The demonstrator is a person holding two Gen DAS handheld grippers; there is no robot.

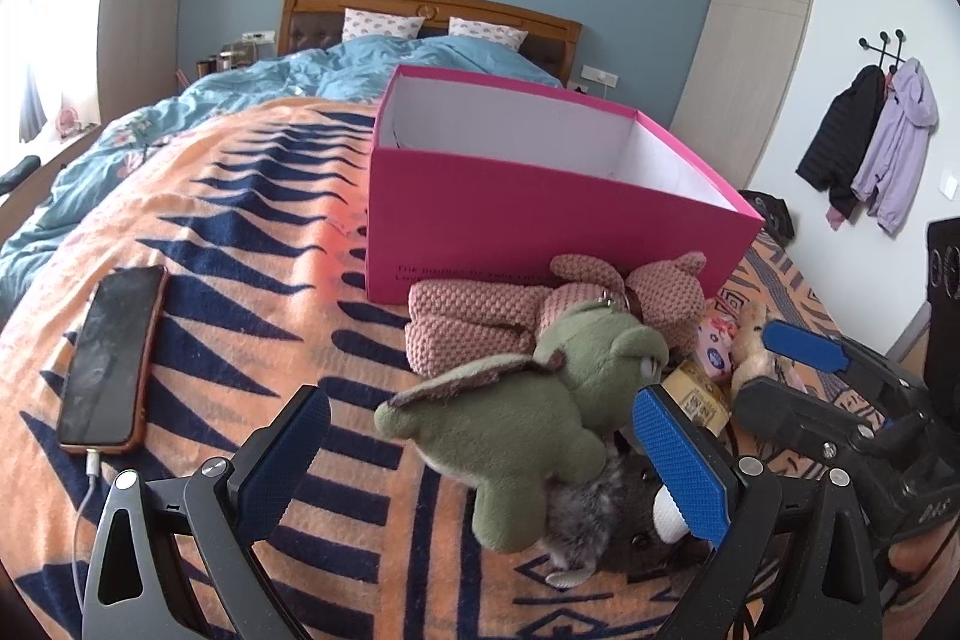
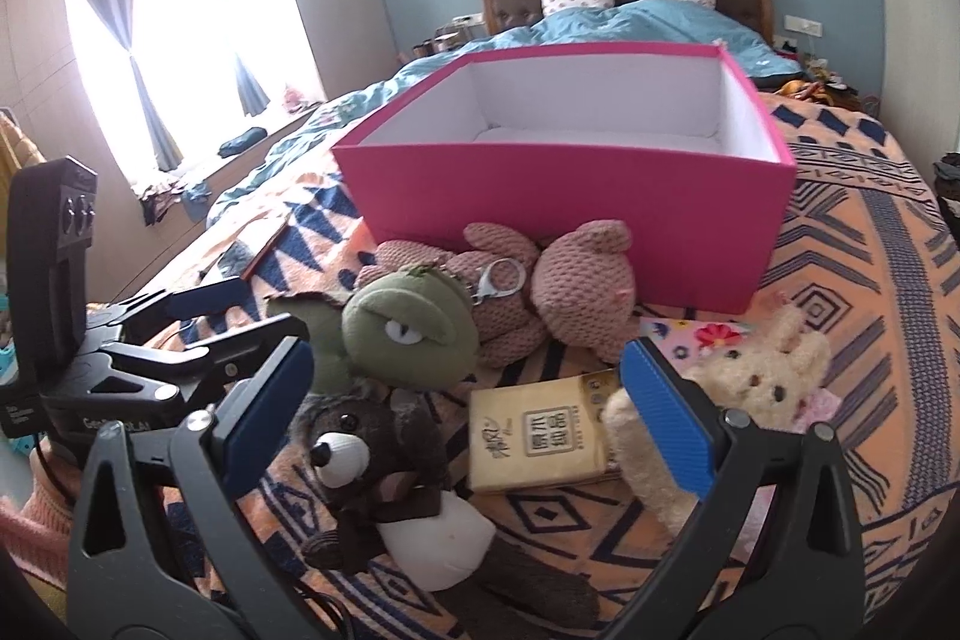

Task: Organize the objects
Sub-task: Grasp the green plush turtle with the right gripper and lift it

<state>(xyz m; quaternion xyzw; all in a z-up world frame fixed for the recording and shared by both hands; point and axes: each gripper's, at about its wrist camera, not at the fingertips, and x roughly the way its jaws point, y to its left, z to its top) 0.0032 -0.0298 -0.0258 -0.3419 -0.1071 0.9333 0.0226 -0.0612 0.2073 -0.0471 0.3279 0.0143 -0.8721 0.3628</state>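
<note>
An open pink box [image 1: 540, 220] [image 2: 570, 208] with a white inside stands on the orange patterned blanket [image 1: 240, 232]. In front of it lie a pink knitted plush [image 1: 480, 328] [image 2: 540, 292], a green plush [image 1: 528, 418] [image 2: 408, 328], a grey plush [image 1: 606, 526] [image 2: 372, 466], a tan tissue pack [image 1: 699, 394] [image 2: 540, 436] and a cream plush [image 1: 750, 346] [image 2: 750, 382]. My left gripper [image 1: 480, 400] [image 2: 240, 316] is open around the green plush, without pressing it. My right gripper [image 2: 465, 358] [image 1: 759, 364] is open over the tissue pack and grey plush.
A phone [image 1: 114, 358] on a charging cable lies on the blanket to the left. A floral packet [image 2: 708, 334] lies beside the box's near right corner. A blue duvet [image 1: 360, 64], pillows and a wooden headboard are behind. Coats [image 1: 870, 148] hang on the right wall.
</note>
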